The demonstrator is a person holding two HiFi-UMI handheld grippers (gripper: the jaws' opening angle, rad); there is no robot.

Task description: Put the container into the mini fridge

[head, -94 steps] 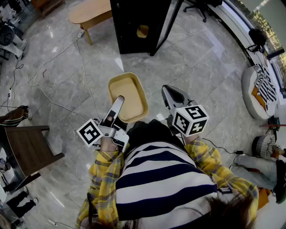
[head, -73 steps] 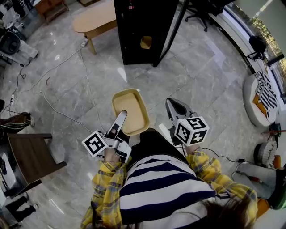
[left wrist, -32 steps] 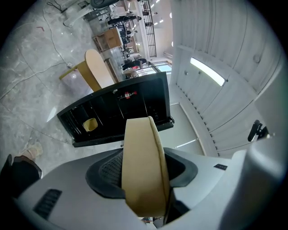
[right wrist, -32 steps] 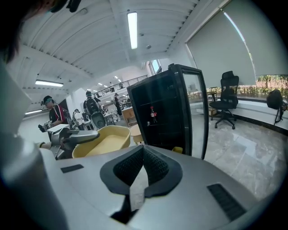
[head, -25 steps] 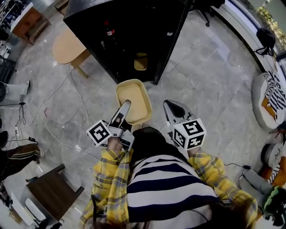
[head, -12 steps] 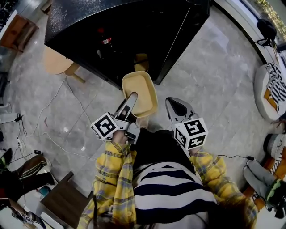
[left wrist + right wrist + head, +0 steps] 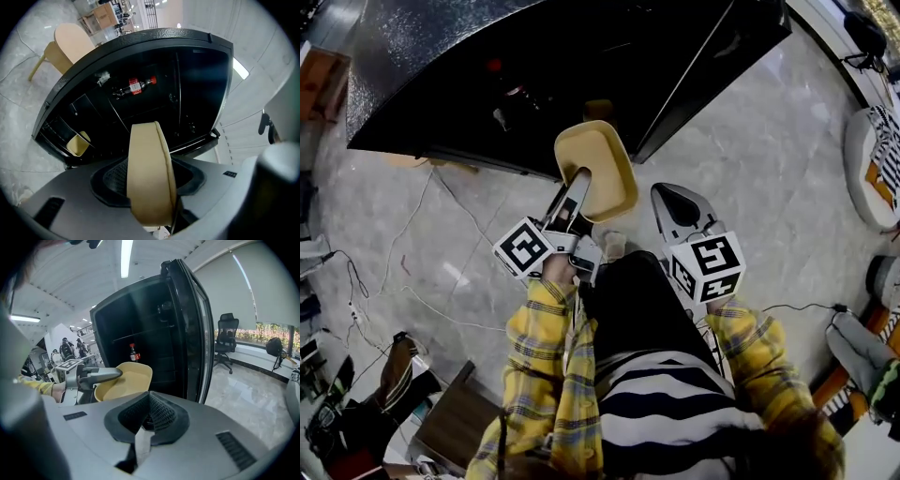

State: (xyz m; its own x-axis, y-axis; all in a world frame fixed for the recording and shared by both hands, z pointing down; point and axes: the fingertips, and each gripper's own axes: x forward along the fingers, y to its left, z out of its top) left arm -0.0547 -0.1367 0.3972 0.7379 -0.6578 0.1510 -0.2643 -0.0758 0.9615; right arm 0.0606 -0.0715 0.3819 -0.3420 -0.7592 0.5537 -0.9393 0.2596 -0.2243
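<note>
Head view: my left gripper (image 7: pixel 574 192) is closed on the near rim of the container (image 7: pixel 598 159), a shallow tan tray; one jaw lies over the tray's inside, the other is hidden beneath it; the jaws stand only as far apart as the rim's thickness. The tray reaches from the gripper toward 12 o'clock, open side up, its far end at the open front of the fridge (image 7: pixel 581 56); whether it has crossed the threshold I cannot tell.

Left gripper view: the rim shows edge-on between the pads, running from 6 toward 12 o'clock; behind it lies the dark inside of the fridge, with a bottle (image 7: pixel 136 86) at 11 o'clock of the tray and a yellow tub (image 7: pixel 77 144) in a lower compartment at 9 o'clock.

My right gripper (image 7: pixel 677 202) hangs at 3 o'clock of the left, near the tray but apart from it; in the right gripper view its jaws meet, with nothing between them. From there the tray sits at 11 o'clock, before the open cavity; the bottle stands upright on a shelf above it; the door (image 7: pixel 192 324) stands open at 1 o'clock.
</note>
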